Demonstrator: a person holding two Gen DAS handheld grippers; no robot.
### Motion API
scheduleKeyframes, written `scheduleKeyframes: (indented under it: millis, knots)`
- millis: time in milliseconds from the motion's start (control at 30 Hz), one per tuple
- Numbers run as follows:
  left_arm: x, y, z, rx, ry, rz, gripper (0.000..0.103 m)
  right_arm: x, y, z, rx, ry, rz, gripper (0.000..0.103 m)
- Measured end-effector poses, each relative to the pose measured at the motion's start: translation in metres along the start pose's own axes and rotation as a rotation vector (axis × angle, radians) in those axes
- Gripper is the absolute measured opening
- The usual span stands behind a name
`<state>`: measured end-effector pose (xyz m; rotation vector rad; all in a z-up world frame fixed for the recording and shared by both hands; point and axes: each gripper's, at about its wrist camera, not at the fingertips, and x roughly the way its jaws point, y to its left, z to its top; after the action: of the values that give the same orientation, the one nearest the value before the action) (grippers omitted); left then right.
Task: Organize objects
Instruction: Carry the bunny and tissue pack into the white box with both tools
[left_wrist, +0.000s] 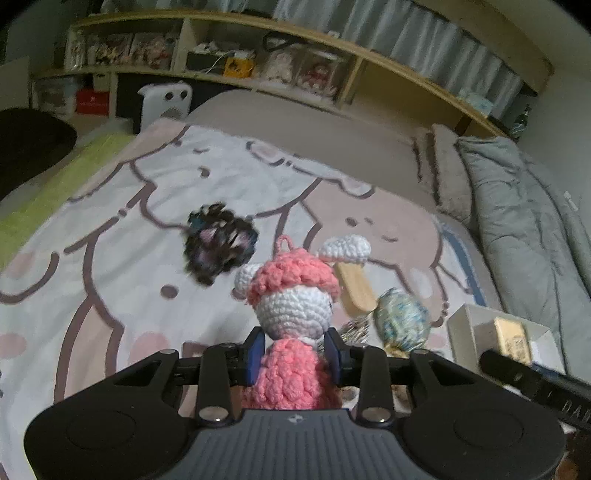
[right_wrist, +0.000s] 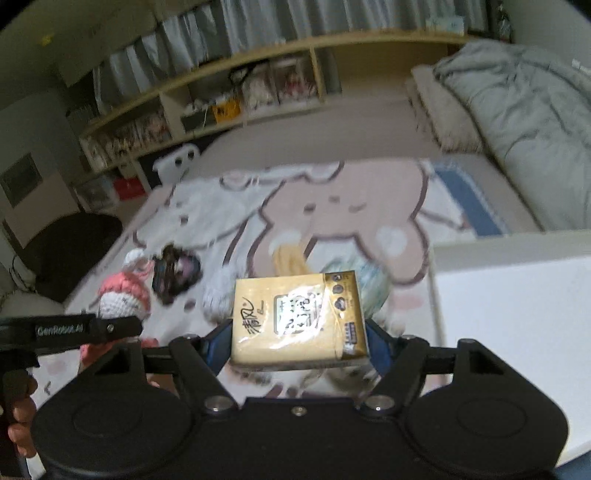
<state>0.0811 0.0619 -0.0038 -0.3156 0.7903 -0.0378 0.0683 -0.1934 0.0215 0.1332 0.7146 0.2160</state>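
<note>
My left gripper (left_wrist: 293, 356) is shut on a pink and white crochet doll (left_wrist: 291, 295) and holds it above the bed. My right gripper (right_wrist: 297, 341) is shut on a gold tissue pack (right_wrist: 299, 321), held just left of a white box (right_wrist: 517, 325). The doll also shows in the right wrist view (right_wrist: 123, 295), and the tissue pack shows over the white box (left_wrist: 476, 332) in the left wrist view (left_wrist: 513, 339). On the cartoon blanket (left_wrist: 147, 206) lie a dark scrunchie (left_wrist: 218, 243), a wooden-stick toy (left_wrist: 356, 288) and a blue-speckled wrapped item (left_wrist: 402, 321).
A grey duvet (left_wrist: 524, 221) and a fur pillow (left_wrist: 443, 177) lie at the bed's right. A wooden shelf unit (left_wrist: 236, 62) with boxes stands behind the bed. A white fan (left_wrist: 166, 103) and a dark chair (left_wrist: 29, 147) are at the left.
</note>
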Motion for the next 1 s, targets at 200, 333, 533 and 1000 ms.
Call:
scheduleKeyframes:
  millis: [200, 333, 533, 1000]
  knots:
    - [-0.001, -0.03, 0.008, 0.046, -0.011, -0.01, 0.036, -0.011, -0.035, 0.026, 0.028, -0.07, -0.067, 0.074]
    - [0.003, -0.057, 0.015, 0.073, -0.02, -0.036, 0.036, -0.014, -0.061, 0.036, 0.045, -0.078, -0.08, 0.074]
    - [0.019, -0.11, 0.024, 0.114, -0.02, -0.105, 0.036, -0.01, -0.102, 0.044, 0.066, -0.057, -0.122, 0.074]
    - [0.071, -0.236, 0.019, 0.133, 0.005, -0.33, 0.036, -0.009, -0.188, 0.047, 0.139, -0.075, -0.269, 0.074]
